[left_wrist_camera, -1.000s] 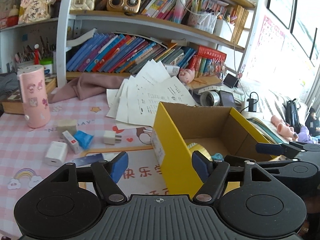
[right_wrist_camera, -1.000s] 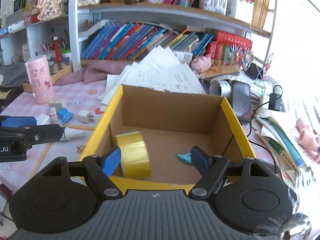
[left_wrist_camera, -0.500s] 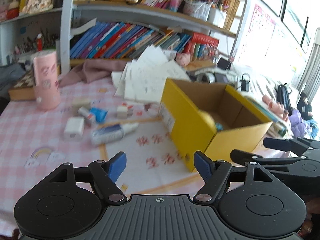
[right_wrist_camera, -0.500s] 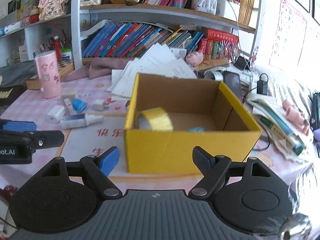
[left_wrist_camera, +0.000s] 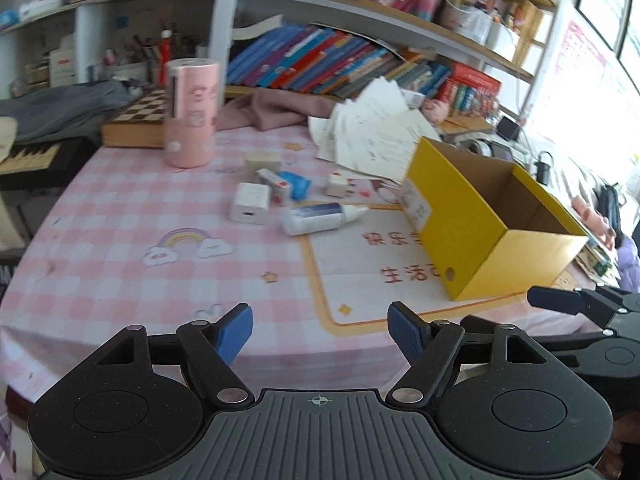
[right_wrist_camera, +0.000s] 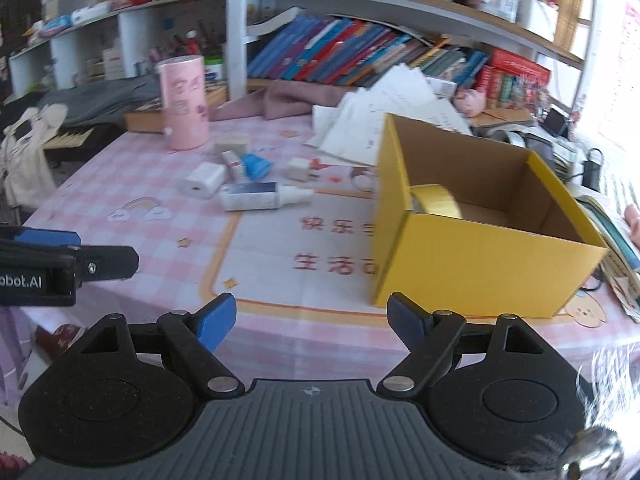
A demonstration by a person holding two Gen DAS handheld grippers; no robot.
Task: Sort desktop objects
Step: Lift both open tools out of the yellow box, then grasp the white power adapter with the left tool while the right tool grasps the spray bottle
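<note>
Desktop objects are partly sorted: the yellow cardboard box [right_wrist_camera: 480, 232] ahead and right of the right claw [right_wrist_camera: 310, 320] already holds a roll of yellow tape [right_wrist_camera: 436, 200], while the rest still lie loose on the table [left_wrist_camera: 120, 216]. Both claws have pulled back from the box to the table's near edge, so the box that filled the right wrist view a second ago now sits well ahead. The right claw's jaws have just been opening and stand wide apart with nothing between them; the left claw [left_wrist_camera: 320, 330] is likewise spread and empty. That reads as a drop finished and a retreat before the next pick.

Far ahead of the left claw lies the cluster still to sort, from largest to smallest:
- the white bottle [left_wrist_camera: 320, 218] on its side, nearest the box;
- the white charger [left_wrist_camera: 250, 202], just left of the bottle;
- the blue packet [left_wrist_camera: 296, 184], beyond the bottle;
- the small white plug [left_wrist_camera: 336, 184], close to the loose papers [left_wrist_camera: 372, 136].

A pink cylinder [left_wrist_camera: 192, 112] stands upright beyond them.

Between the claws and that cluster the pink checked cloth is bare, giving open room to reach in. The box's left wall bounds it on the right, and the table's front edge drops away just under both claws.
</note>
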